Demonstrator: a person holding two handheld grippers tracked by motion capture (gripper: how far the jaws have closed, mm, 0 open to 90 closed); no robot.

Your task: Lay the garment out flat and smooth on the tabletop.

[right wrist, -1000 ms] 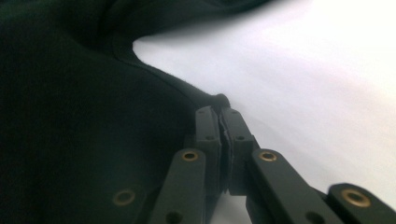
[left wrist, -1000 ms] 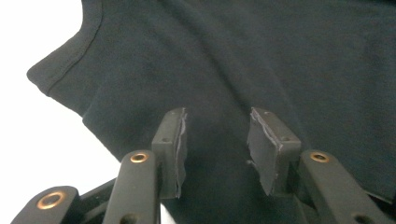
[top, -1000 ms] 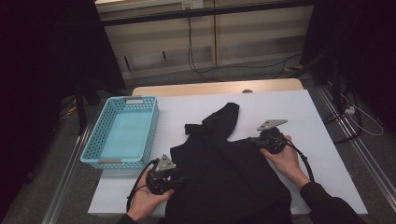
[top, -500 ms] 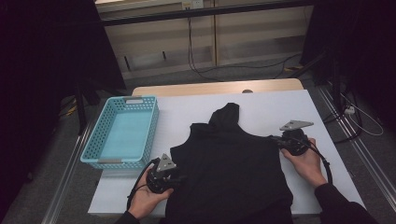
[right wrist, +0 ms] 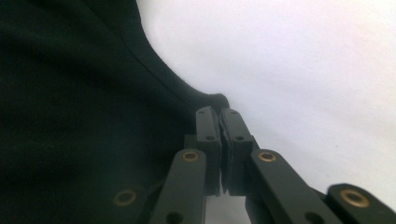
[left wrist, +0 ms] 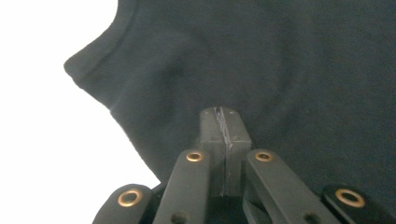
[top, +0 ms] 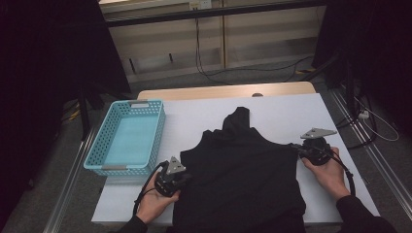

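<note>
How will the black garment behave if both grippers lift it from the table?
The garment will probably sag between the left gripper and right gripper, since it lies flat and limp like thin cloth. It looks light. It should not slip easily: both grippers are shut at its edges, though a pinched fold is hard to confirm.

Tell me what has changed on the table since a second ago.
The right gripper pulled its side of the black garment outward toward the table's right edge, so the bunched cloth now lies spread flat. It stays shut on the garment's edge. The left gripper kept its place at the other side and its jaws have just closed, apparently on the cloth. The blue basket and the white table stayed as they were.
</note>
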